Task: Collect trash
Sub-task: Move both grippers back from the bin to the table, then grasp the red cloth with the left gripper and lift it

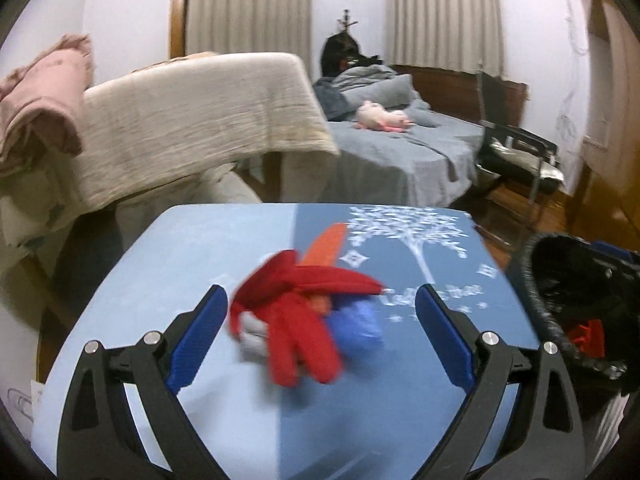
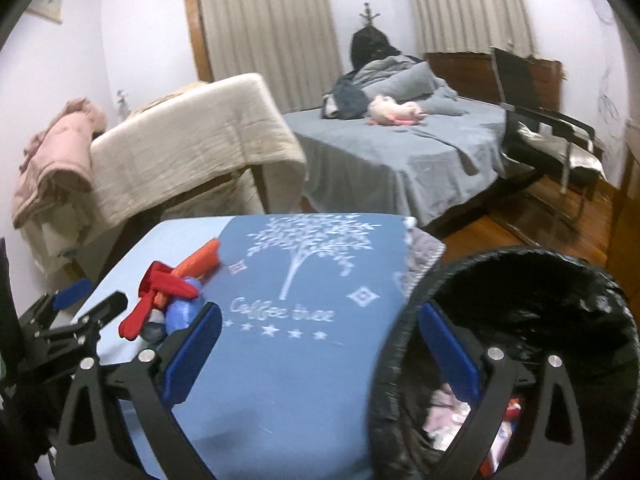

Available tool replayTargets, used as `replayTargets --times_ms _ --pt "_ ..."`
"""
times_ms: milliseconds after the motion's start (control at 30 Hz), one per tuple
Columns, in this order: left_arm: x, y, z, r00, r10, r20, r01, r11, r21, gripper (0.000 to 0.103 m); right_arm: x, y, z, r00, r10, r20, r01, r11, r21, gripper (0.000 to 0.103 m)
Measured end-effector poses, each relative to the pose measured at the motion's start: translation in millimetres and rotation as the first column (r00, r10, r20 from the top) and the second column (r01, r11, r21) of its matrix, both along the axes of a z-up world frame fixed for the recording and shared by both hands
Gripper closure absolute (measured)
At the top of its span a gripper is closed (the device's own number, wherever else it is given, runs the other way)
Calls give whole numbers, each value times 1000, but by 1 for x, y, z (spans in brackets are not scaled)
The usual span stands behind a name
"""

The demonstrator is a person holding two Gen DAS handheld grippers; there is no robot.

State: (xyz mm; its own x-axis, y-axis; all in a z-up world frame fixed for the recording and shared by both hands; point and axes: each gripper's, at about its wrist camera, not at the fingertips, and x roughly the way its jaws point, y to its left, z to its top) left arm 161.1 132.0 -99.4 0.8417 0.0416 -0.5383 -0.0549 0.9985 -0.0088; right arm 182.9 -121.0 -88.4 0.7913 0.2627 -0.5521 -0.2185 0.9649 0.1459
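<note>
On the blue table (image 1: 180, 248) with a white tree print lies a blurred pile of trash (image 1: 296, 320): red wrappers, an orange wrapper (image 1: 326, 246), a blue crumpled piece (image 1: 356, 326) and a grey bit. My left gripper (image 1: 320, 292) is open, its blue pads either side of the pile and apart from it. The right wrist view shows the same pile (image 2: 168, 296) at the left, with the left gripper (image 2: 98, 296) beside it. My right gripper (image 2: 320, 308) is open and empty, one finger over the table, the other over the black-lined bin (image 2: 560, 280), which holds some trash (image 2: 444, 420).
The bin (image 1: 560, 300) stands against the table's right edge. Behind the table are a seat draped in cream cloth (image 1: 192, 120) with a pink blanket (image 1: 44, 92), a grey bed (image 2: 400, 152) with a plush toy (image 2: 394, 114), and a black chair (image 2: 552, 136) on wooden floor.
</note>
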Motion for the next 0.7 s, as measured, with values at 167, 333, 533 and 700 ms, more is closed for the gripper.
replayTargets --times_ms 167,333,533,700 --pt "14 21 -8 999 27 -17 -27 1000 8 16 16 24 -9 999 32 -10 -32 999 -4 6" --pt "35 31 -15 999 32 -35 -33 999 -4 19 33 40 -20 998 47 -35 -48 999 -6 6" --pt "57 39 -28 997 34 -68 -36 999 -24 24 48 54 -30 996 63 -58 -64 998 -10 6" --pt "73 40 -40 994 22 -105 -26 999 -42 25 54 62 -35 995 74 -67 -76 997 -21 6"
